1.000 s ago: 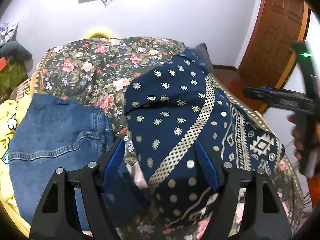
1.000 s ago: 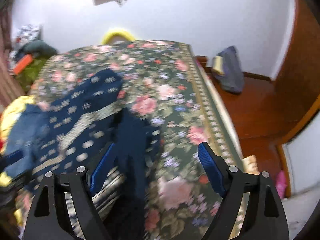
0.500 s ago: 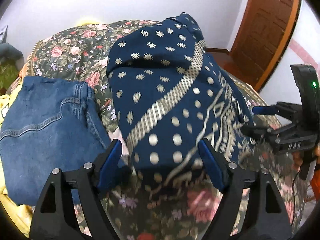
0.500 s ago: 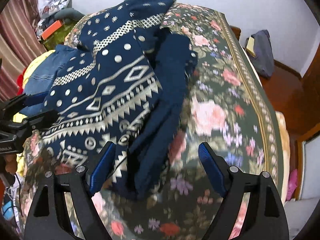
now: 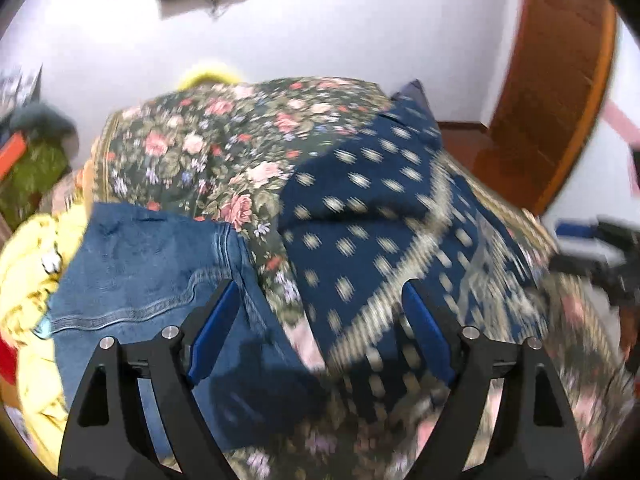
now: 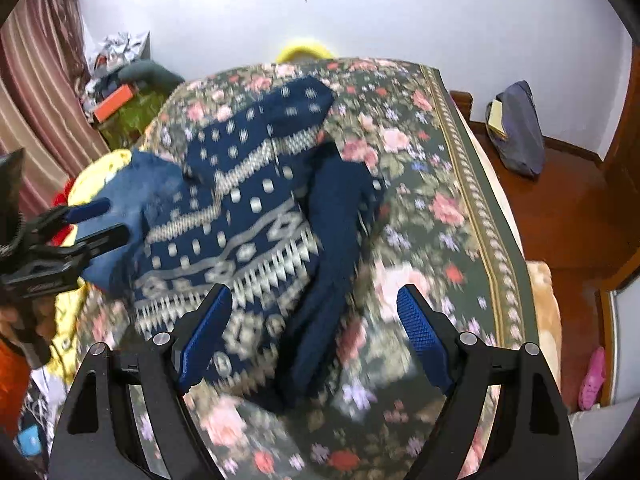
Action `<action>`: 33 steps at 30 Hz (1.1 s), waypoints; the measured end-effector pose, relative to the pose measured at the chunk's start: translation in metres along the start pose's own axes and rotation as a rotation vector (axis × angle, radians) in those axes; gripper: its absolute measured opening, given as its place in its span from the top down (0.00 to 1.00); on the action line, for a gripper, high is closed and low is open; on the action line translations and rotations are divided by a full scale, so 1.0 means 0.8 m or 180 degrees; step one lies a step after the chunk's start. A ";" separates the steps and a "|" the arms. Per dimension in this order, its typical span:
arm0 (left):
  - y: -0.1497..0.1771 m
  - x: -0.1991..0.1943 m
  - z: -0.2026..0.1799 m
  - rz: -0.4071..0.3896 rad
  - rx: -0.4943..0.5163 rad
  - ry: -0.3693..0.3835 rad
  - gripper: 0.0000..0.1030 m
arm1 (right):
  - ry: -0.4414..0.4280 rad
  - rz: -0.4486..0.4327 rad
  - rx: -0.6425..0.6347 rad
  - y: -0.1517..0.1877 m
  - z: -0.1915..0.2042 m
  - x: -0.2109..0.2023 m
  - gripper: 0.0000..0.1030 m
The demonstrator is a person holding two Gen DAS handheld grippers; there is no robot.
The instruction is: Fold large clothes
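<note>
Both grippers have drawn back from the navy garment with the cream dot-and-diamond print (image 6: 240, 216) since half a second ago, and the cloth, which bulged up close to the left camera then, now lies lower on the floral bedspread (image 6: 432, 184). Left gripper (image 5: 320, 332) and right gripper (image 6: 316, 328) each stand with jaws spread wide and nothing between them.

That garment sits in the middle of the bed, left of the bare floral stretch in the right wrist view, with a plain navy part (image 6: 340, 220) doubled along its right side. It appears folded over at least once but lumpy and uneven, so I judge the work partly done: smoothing and further folds remain. A folded pair of blue denim jeans (image 5: 160, 264) lies just to its left, by a yellow cloth (image 5: 28, 280) at the bed's left edge.
</note>
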State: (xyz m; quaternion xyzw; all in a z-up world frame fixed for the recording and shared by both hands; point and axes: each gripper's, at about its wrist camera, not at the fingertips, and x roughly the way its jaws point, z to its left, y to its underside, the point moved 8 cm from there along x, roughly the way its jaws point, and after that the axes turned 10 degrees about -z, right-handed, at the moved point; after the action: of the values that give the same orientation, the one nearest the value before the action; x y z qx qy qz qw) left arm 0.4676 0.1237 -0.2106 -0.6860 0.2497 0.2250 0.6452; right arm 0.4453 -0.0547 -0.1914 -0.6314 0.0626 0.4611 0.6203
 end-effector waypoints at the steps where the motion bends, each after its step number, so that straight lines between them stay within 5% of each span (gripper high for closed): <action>1: -0.005 0.018 0.006 0.0073 -0.0102 -0.0021 0.20 | -0.0008 0.0007 0.0004 -0.002 0.001 0.009 0.20; 10: -0.041 0.127 0.046 0.0402 -0.0351 -0.0355 0.18 | 0.0012 0.0419 0.0041 0.038 -0.007 0.079 0.20; 16: -0.073 0.110 0.111 0.0108 -0.0801 -0.0813 0.18 | -0.0057 0.0476 0.0195 0.046 -0.020 0.071 0.19; 20: -0.070 0.086 0.112 0.0097 -0.0862 -0.0525 0.18 | -0.0029 0.0421 0.0113 0.037 -0.016 0.055 0.19; 27: -0.019 0.046 0.043 0.0339 -0.0458 0.0025 0.18 | -0.0213 0.0187 0.0171 0.005 0.001 0.027 0.19; 33: 0.030 0.053 -0.010 0.0711 -0.0816 0.0739 0.13 | -0.0332 0.0325 0.0351 0.008 -0.002 0.054 0.19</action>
State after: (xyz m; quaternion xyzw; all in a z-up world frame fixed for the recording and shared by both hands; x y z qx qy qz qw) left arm 0.4849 0.1123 -0.2550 -0.7519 0.3663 0.2445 0.4906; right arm 0.4662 -0.0358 -0.2251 -0.5674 0.0876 0.5202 0.6323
